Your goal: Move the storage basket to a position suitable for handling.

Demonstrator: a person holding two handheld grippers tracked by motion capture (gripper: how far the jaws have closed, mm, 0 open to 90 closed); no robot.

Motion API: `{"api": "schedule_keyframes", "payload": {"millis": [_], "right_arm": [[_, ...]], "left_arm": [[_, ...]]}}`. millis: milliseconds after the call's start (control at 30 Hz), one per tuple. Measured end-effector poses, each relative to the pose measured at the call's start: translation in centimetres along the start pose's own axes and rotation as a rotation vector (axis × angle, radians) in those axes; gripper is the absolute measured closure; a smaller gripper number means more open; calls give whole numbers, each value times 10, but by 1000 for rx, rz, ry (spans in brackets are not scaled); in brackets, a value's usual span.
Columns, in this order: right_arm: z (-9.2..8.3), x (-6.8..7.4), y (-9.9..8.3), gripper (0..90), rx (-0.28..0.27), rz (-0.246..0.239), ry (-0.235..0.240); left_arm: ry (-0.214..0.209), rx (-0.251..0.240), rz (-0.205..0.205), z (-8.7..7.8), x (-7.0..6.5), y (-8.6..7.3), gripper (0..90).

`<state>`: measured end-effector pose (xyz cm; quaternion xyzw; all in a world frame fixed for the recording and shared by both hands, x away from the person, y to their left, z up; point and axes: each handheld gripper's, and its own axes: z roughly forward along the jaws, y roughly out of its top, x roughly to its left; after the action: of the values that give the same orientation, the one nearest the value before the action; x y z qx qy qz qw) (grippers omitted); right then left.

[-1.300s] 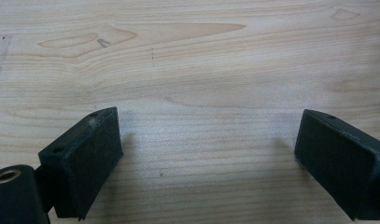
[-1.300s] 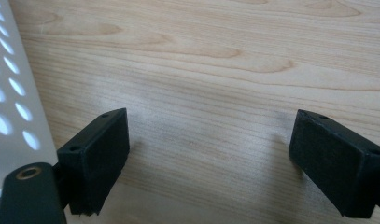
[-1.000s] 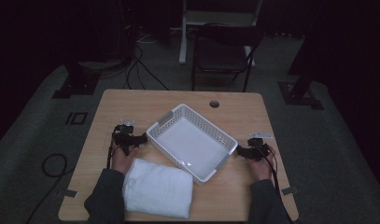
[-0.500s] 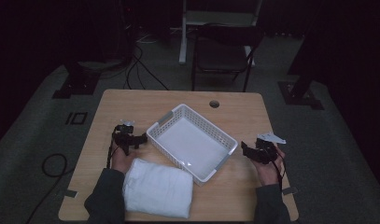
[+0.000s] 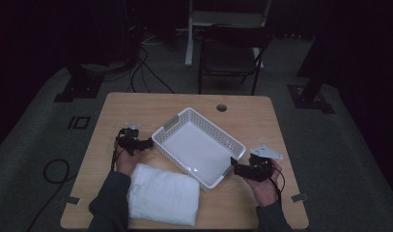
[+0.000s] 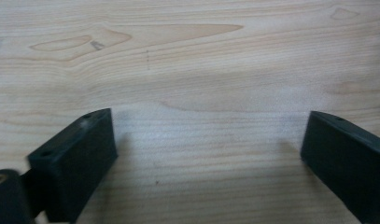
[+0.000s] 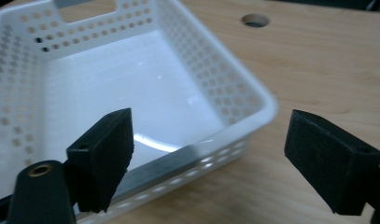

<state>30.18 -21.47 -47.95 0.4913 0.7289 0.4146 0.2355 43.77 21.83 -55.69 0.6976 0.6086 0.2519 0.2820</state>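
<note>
Table (image 5: 136, 104): light wood, cable hole (image 5: 221, 107) near the far edge. White perforated basket (image 5: 198, 147) is set diagonally at table centre, empty, slotted handles at both short ends. Folded white cloth (image 5: 161, 194) lies at the near edge, left of centre, just beside the basket's near-left side.

Right gripper (image 5: 238, 166): jaws spread wide, just been opening, nothing pinched; held just off the basket's near-right corner (image 7: 260, 109), not touching it. Left gripper (image 5: 145, 143): jaws spread, nothing between them, bare wood seen beneath; positioned just beside the basket's left corner.

Open tabletop is left along the far edge and the right edge.
</note>
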Motion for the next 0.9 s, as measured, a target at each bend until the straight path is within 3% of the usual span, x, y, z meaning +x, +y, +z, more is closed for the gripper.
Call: {"api": "schedule_keyframes", "payload": {"millis": [233, 367, 500, 633, 767, 900], "right_arm": [[1, 17, -11, 134, 22, 10, 29], [3, 25, -15, 133, 56, -1, 12], [4, 31, -19, 138, 62, -11, 24], [5, 31, -19, 141, 69, -7, 28], [8, 30, -18, 197, 73, -2, 40], [10, 27, -16, 286, 64, -7, 43]], "left_arm": [[-3, -2, 4, 0, 0, 0, 24], [-15, 25, 18, -1, 3, 4, 65], [-19, 63, 23, -5, 7, 10, 182], [-6, 76, 2, -9, 12, 13, 386], [-31, 49, -25, -17, 16, 17, 412], [-48, 7, -6, -32, 15, 27, 412]]}}
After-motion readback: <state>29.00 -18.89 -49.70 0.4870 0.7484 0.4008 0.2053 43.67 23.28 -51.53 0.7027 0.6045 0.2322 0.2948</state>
